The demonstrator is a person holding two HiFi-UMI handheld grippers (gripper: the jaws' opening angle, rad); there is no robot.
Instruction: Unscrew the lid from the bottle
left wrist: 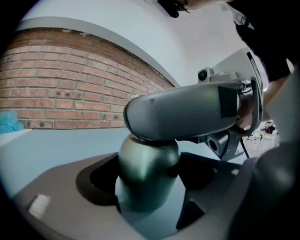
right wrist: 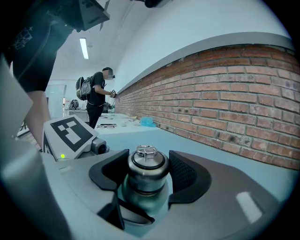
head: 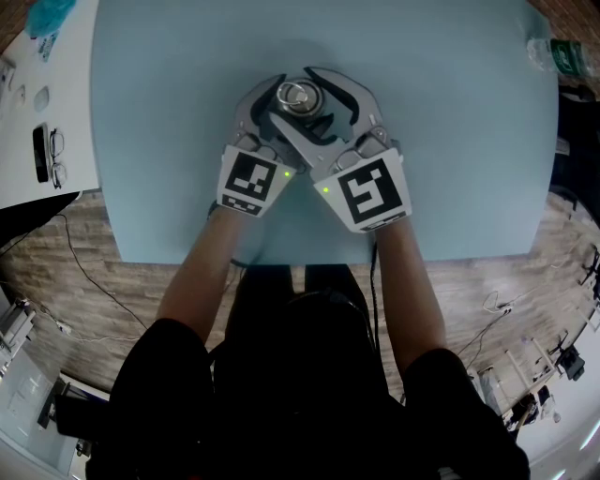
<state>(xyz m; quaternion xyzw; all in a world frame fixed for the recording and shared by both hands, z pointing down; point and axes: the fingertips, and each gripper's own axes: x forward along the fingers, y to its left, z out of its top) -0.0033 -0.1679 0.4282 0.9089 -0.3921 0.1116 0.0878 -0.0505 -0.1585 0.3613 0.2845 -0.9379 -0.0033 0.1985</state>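
A small metal bottle (left wrist: 147,173) stands upright in the middle of the pale blue table (head: 450,169). Its steel lid (head: 293,97) has a ring on top. My left gripper (head: 284,109) comes in low from the left, and its dark pads press on the bottle's body (right wrist: 145,199). My right gripper (head: 302,94) crosses above it, shut on the lid (right wrist: 147,166), with a ribbed pad against each side. In the left gripper view my left gripper (left wrist: 149,187) holds the body, and one grey finger (left wrist: 187,112) of the right gripper hides the lid.
The table's near edge (head: 281,261) runs just behind both marker cubes. A white side table at the left holds glasses (head: 54,155) and a teal cloth (head: 47,14). A plastic bottle (head: 553,52) lies at the far right corner. A person (right wrist: 96,96) stands far off by the brick wall (right wrist: 243,103).
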